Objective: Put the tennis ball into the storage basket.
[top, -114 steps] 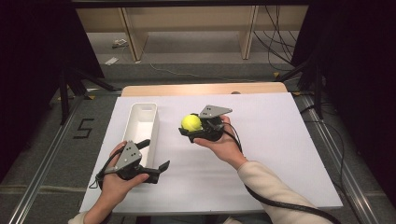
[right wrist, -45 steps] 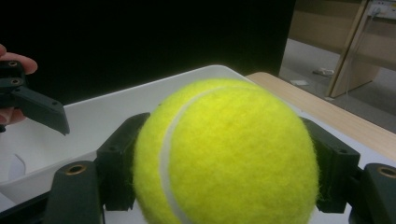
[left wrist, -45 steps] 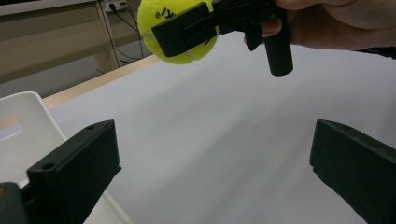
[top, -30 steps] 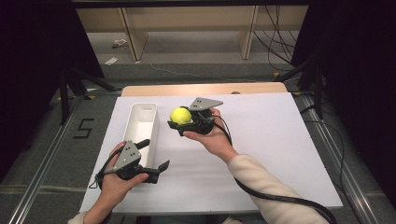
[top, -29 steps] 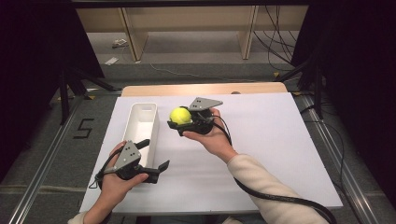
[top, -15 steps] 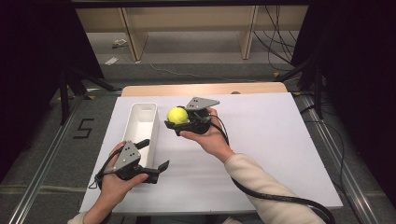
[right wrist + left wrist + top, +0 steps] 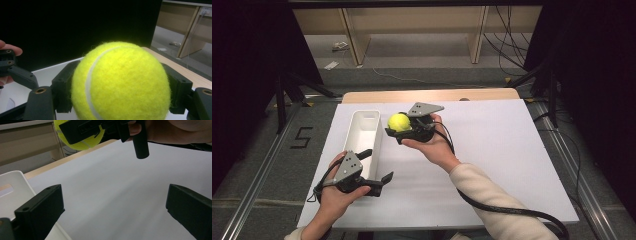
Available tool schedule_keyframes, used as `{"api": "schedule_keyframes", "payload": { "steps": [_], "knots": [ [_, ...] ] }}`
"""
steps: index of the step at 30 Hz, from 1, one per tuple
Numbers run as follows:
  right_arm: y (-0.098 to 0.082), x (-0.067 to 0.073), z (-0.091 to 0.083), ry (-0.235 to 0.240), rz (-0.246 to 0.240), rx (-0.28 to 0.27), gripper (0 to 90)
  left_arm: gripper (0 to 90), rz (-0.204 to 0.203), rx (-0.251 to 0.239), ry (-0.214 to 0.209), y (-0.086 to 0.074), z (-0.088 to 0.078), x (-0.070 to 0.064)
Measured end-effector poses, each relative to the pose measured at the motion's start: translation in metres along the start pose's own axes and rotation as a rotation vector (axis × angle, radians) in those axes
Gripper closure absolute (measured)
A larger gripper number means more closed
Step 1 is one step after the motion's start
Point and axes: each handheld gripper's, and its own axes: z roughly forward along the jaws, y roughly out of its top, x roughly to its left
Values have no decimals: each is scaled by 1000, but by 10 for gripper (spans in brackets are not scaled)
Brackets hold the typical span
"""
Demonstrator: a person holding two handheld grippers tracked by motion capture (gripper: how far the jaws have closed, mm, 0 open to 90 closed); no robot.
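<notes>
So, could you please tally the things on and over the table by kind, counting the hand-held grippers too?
Tennis ball: 1, yellow, clamped in the right gripper.
White bin: 1.
Grippers: 2, the right one and the left gripper, whose jaws stand apart.
Total: 4.

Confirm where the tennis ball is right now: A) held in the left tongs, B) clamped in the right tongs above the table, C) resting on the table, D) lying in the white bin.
B: the tennis ball sits between the jaws of the right tongs, beside the white bin.
</notes>
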Motion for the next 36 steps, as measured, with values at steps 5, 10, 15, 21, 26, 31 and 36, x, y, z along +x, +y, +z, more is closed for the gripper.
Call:
{"api": "schedule_keyframes", "payload": {
  "steps": [5,10,15,21,26,31,36],
  "knots": [
    [3,2,2,5,-6,-2,268,9,-1,-1,1,0,0,0],
    [6,2,2,6,-6,-5,268,9,1,0,0,0,0,0],
    [8,3,3,8,-11,0,267,9,-1,0,0,0,0,0],
    [11,5,8,14,-19,-1,268,9,-1,0,-1,0,0,0],
    [15,8,12,22,-20,-1,268,9,-2,-4,0,0,0,0],
    [17,10,16,28,-20,3,268,10,-2,-3,-1,0,0,0],
    [17,11,20,29,-24,6,268,10,-3,-2,0,0,0,0]
  ]
}}
